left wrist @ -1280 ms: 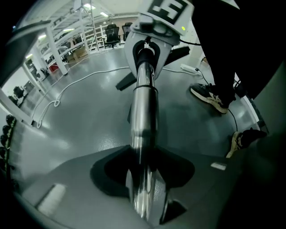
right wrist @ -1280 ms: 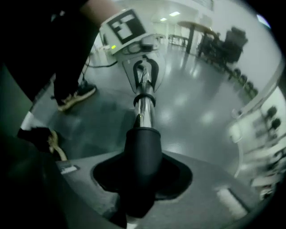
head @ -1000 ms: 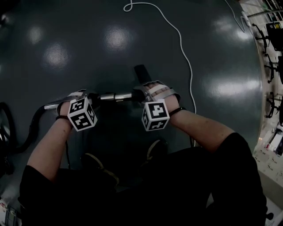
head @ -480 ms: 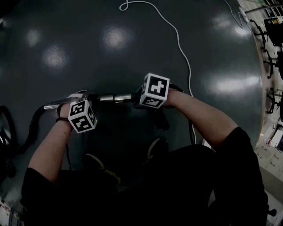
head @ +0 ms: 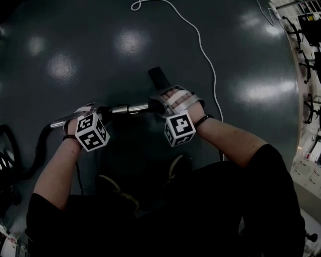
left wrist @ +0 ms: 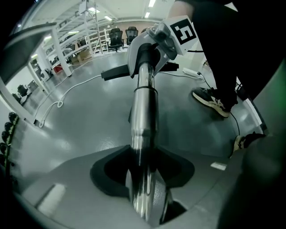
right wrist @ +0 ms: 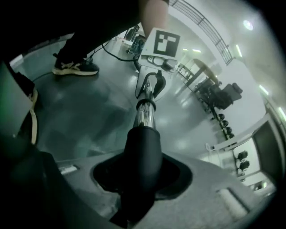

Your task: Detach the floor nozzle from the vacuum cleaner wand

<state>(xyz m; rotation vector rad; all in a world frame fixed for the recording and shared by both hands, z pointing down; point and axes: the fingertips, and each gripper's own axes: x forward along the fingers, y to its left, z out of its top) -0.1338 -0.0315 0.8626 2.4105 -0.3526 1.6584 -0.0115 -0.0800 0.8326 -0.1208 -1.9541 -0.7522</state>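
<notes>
Glossy grey floor (head: pixel 75 30) mirrors ceiling lights (left wrist: pixel 152 3); office chairs (left wrist: pixel 115 34), perhaps shelving (left wrist: pixel 58 53), stand beyond.

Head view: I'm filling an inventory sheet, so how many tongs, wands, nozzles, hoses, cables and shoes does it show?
Left tongs and right tongs: 2
Vacuum wand: 1
Floor nozzle: 1
Hose: 1
White cable: 1
Shoes: 2
Total: 8

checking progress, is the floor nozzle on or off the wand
On: the floor nozzle's black neck meets the chrome wand with no gap.
</notes>
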